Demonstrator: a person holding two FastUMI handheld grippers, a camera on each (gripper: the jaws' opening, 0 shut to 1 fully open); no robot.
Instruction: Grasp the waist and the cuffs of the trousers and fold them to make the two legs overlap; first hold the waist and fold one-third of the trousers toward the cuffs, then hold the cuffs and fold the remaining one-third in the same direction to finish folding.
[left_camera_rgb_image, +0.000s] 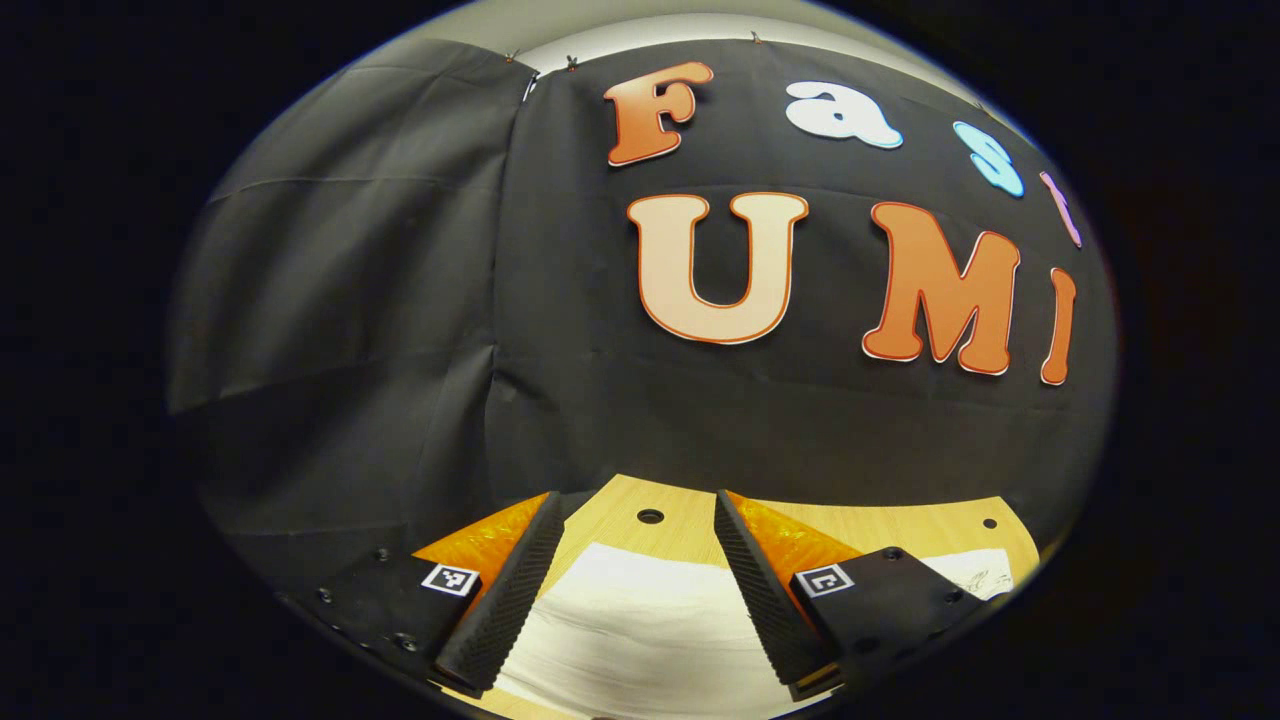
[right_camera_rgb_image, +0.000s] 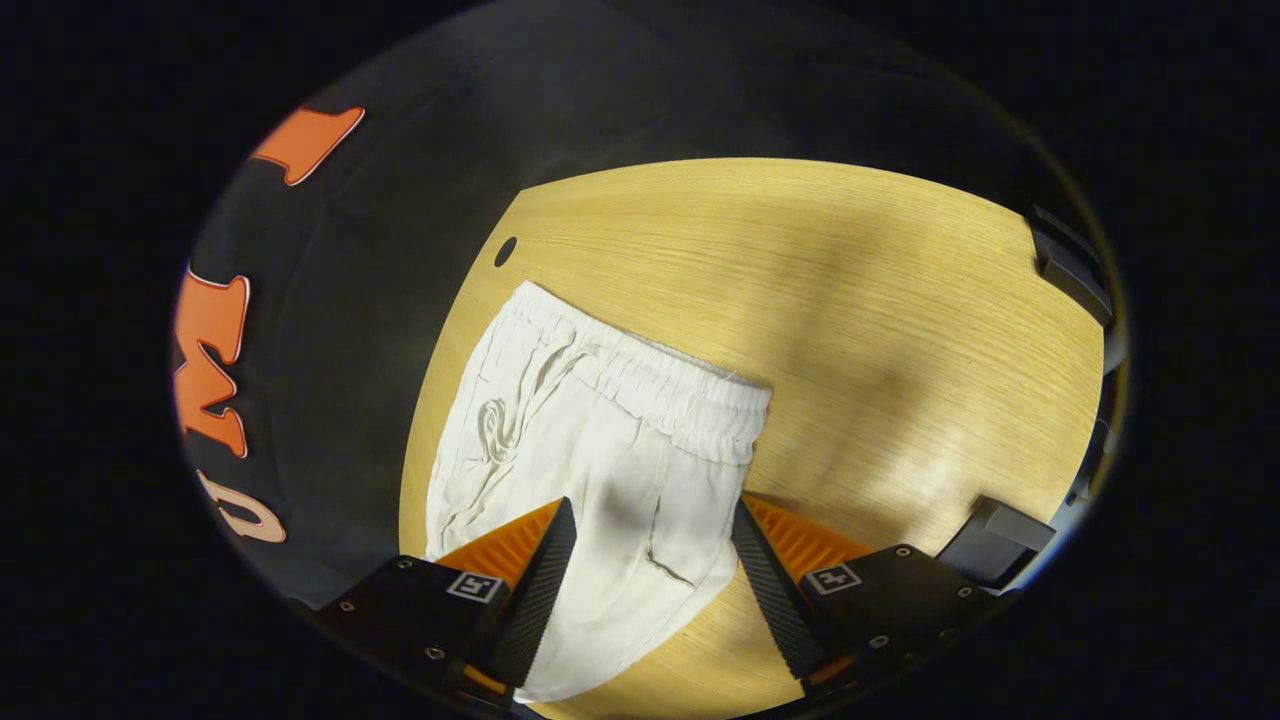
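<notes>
White trousers (right_camera_rgb_image: 600, 440) lie on the wooden table (right_camera_rgb_image: 850, 300), their elastic waistband (right_camera_rgb_image: 660, 385) toward the table's far side. In the right gripper view my right gripper (right_camera_rgb_image: 652, 520) hovers open above the seat of the trousers, fingers spread wide with cloth showing between them but not pinched. In the left gripper view my left gripper (left_camera_rgb_image: 634, 518) is open too, held over a flat white stretch of the trousers (left_camera_rgb_image: 640, 620) near the table's (left_camera_rgb_image: 690, 510) back edge; which part of the garment that is I cannot tell.
The black cloth wall (left_camera_rgb_image: 400, 300) hangs close behind the table. Small round holes (left_camera_rgb_image: 650, 516) mark the tabletop (right_camera_rgb_image: 505, 251). A white paper (left_camera_rgb_image: 975, 575) lies at the right in the left gripper view. Dark fixtures (right_camera_rgb_image: 1000, 540) stand at the table's right side.
</notes>
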